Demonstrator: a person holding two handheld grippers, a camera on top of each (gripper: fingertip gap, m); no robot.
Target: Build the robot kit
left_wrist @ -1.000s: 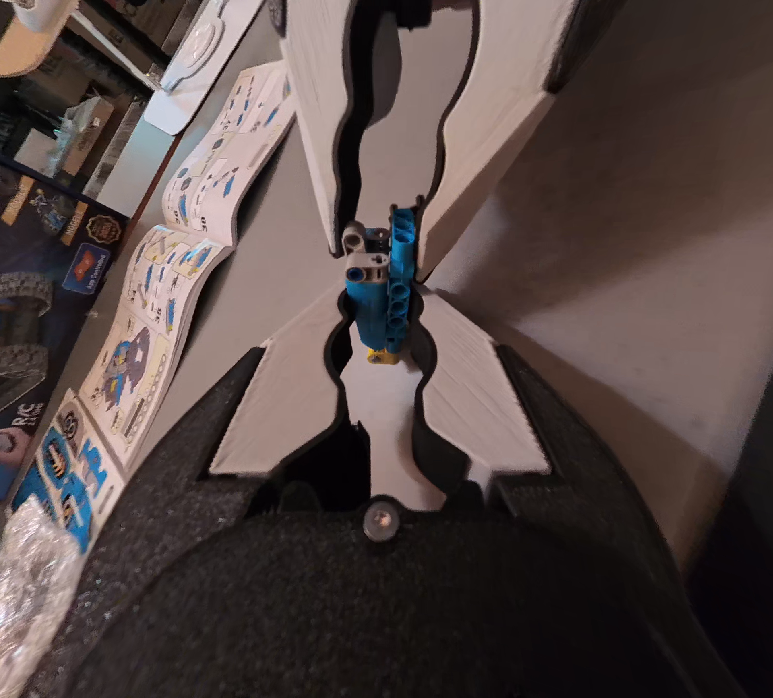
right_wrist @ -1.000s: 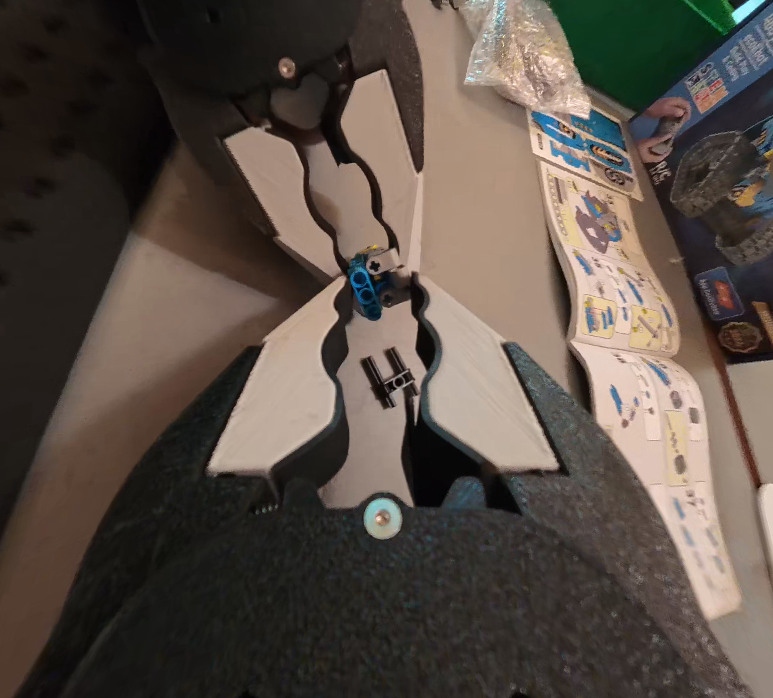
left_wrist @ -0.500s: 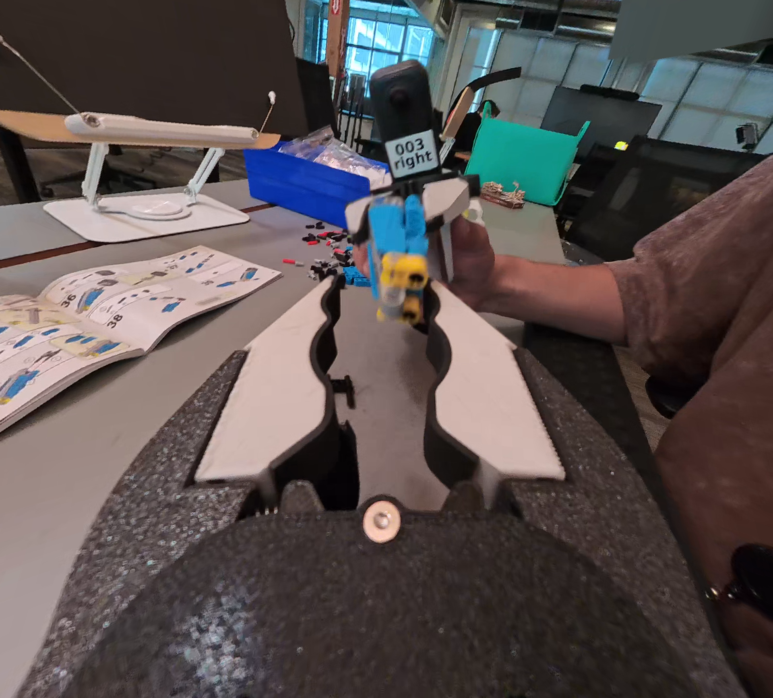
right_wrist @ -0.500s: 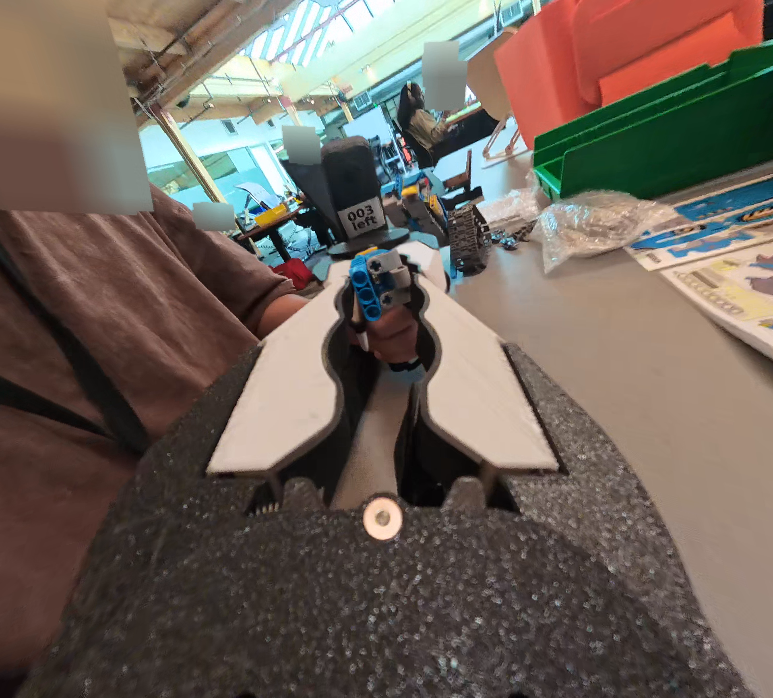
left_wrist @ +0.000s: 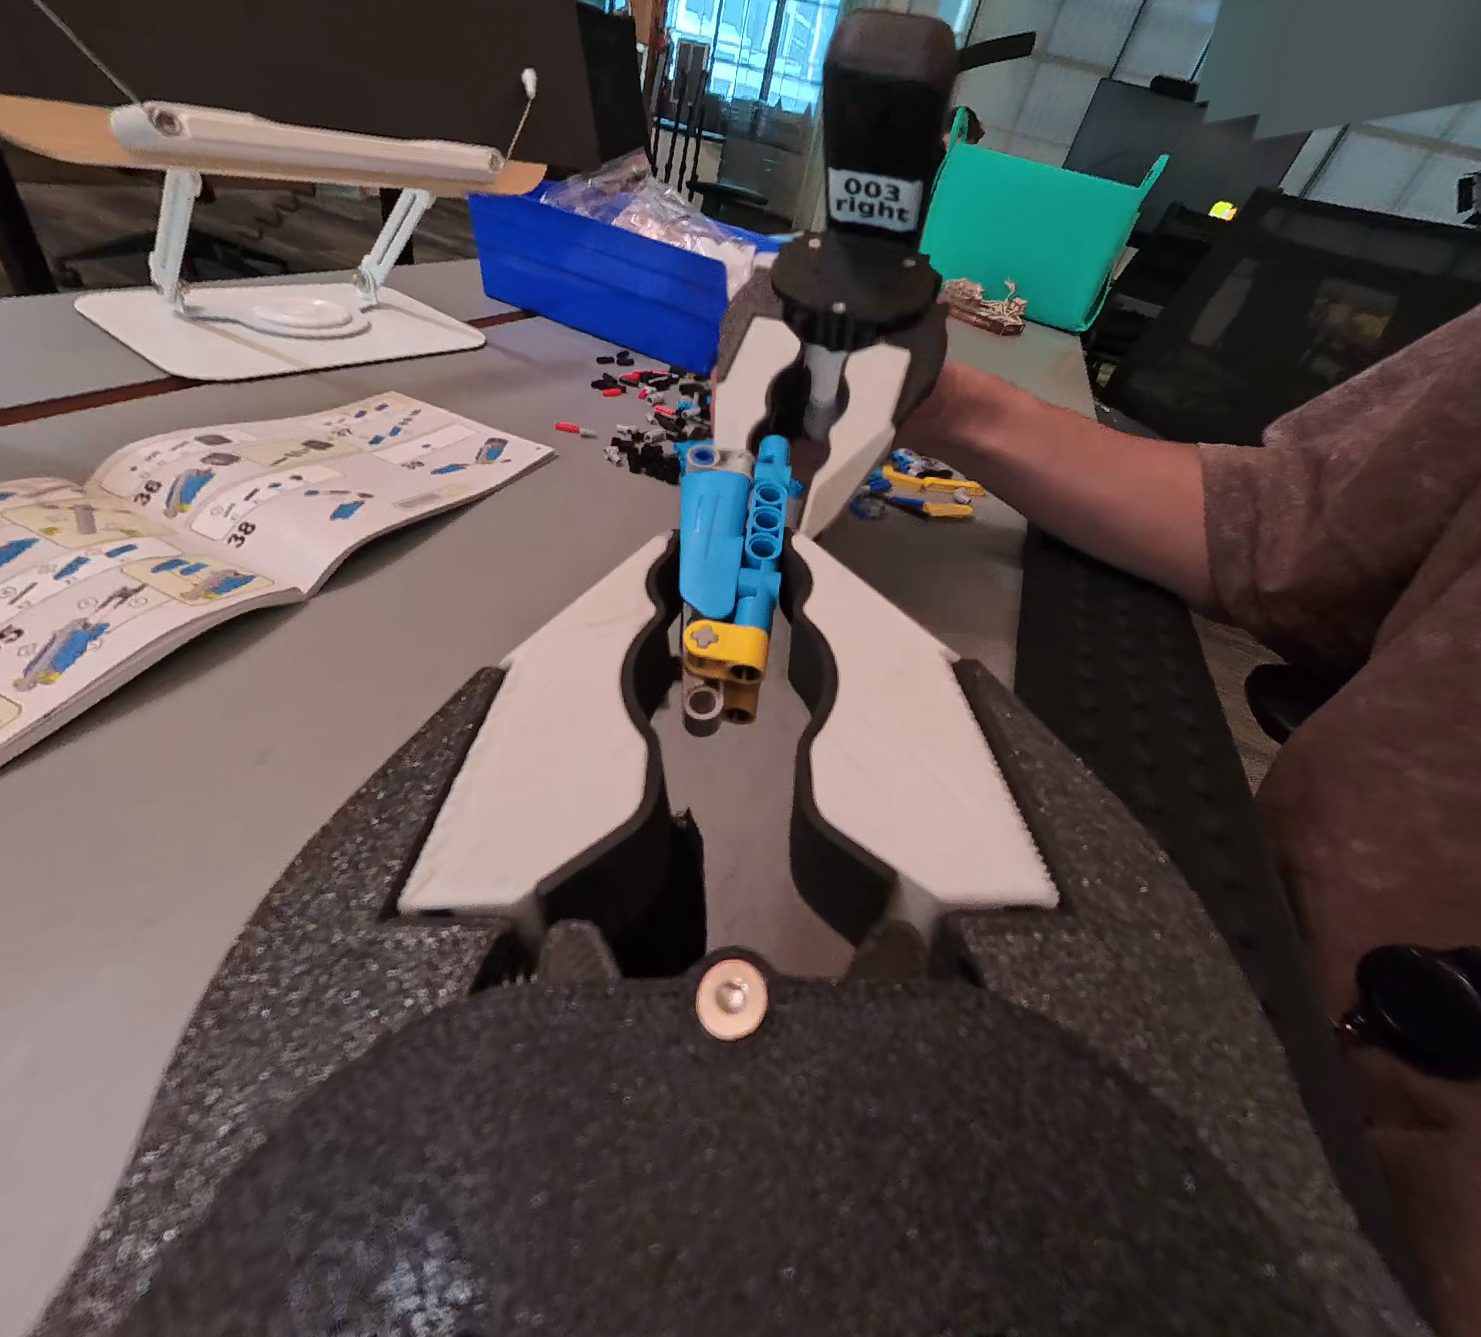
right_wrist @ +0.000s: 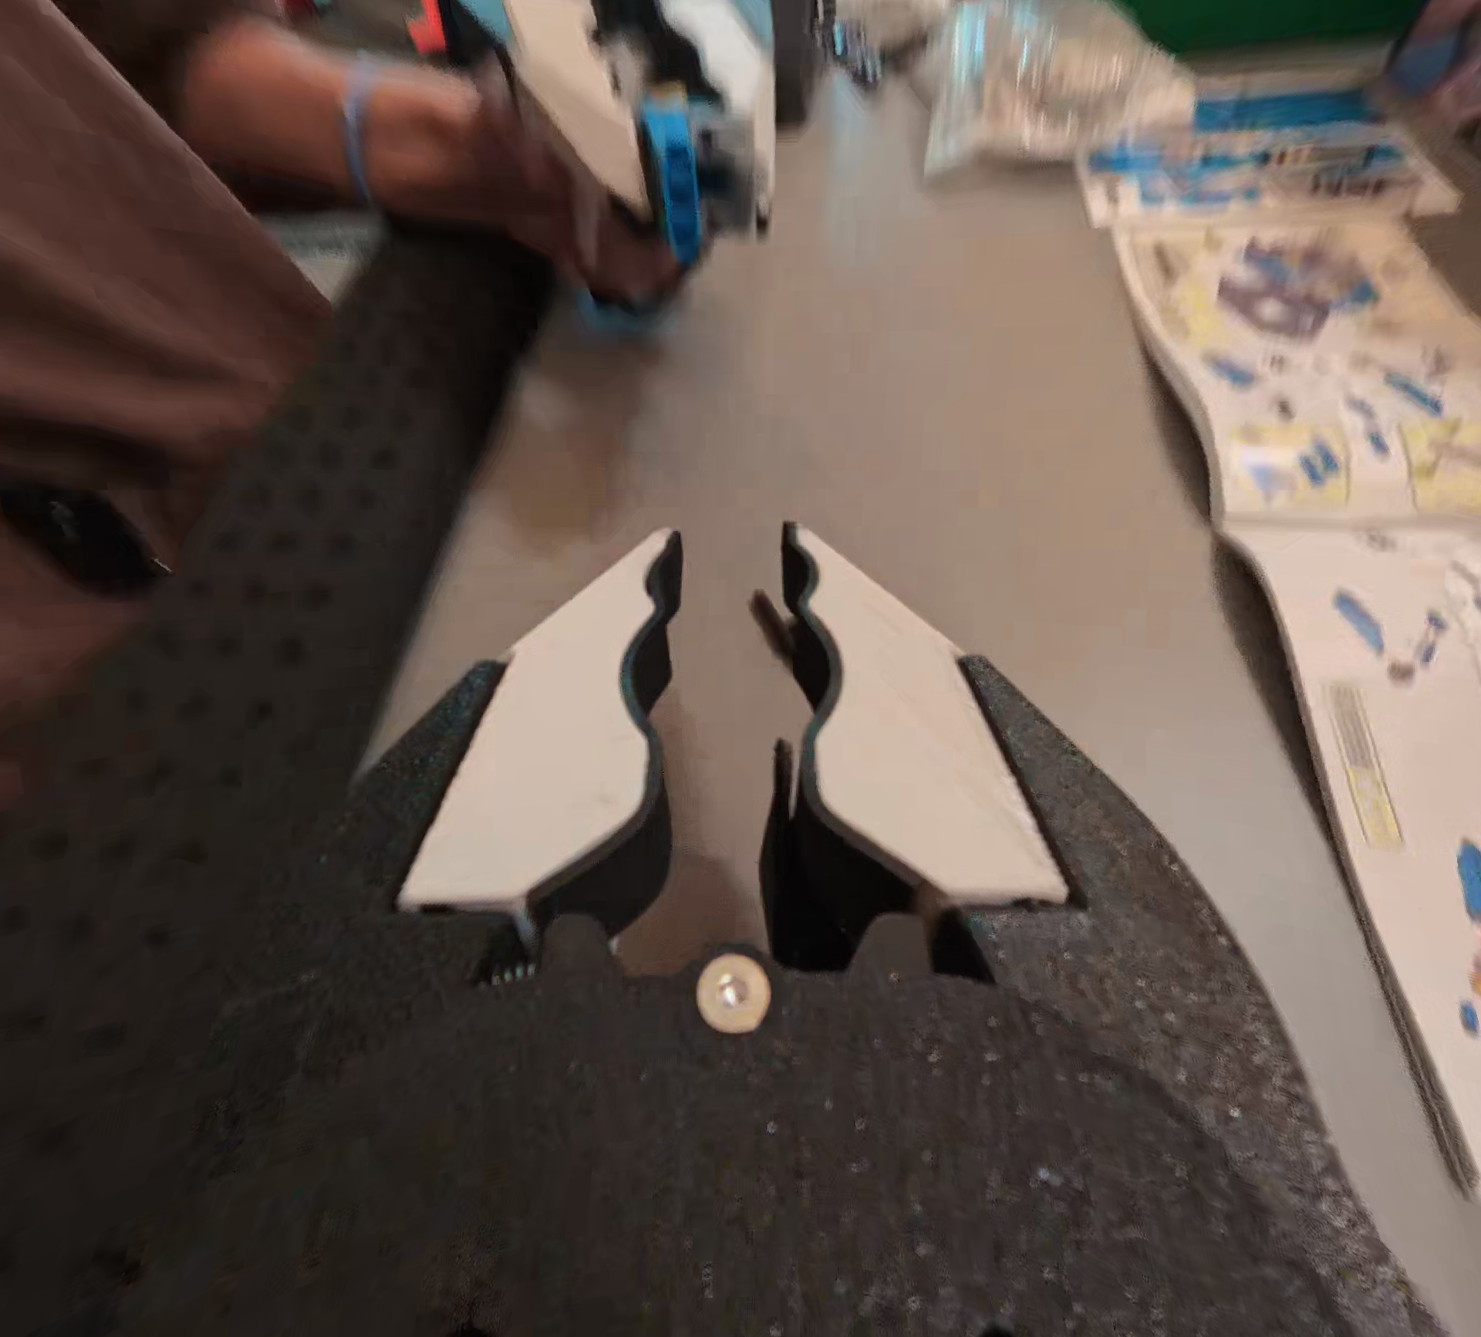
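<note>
Left tongs [left_wrist: 725,561] clenched on a blue brick assembly [left_wrist: 725,537], which sits upright between the fingertips just above the grey bench [left_wrist: 240,777]; its lower end carries a yellow connector [left_wrist: 725,649] and a grey pin end [left_wrist: 701,705]. Right tongs [left_wrist: 789,489] stand just behind the assembly in the left wrist view, tips pointing down towards its top; whether they touch it cannot be told. In the right wrist view, heavily blurred, the right tongs [right_wrist: 731,561] are released, a clear gap between the fingers and nothing gripped; a small black pin [right_wrist: 769,617] lies by the inner edge of one finger. The left tongs [right_wrist: 681,176] with the blue assembly show farther off in that view, held by a hand [right_wrist: 449,152]. On the bench: an open instruction booklet [left_wrist: 240,497], a scatter of small black and red parts [left_wrist: 649,409], a blue bin [left_wrist: 601,272] with plastic bags, a white stand [left_wrist: 272,313], and a teal bag [left_wrist: 1034,240] at the far edge.
</note>
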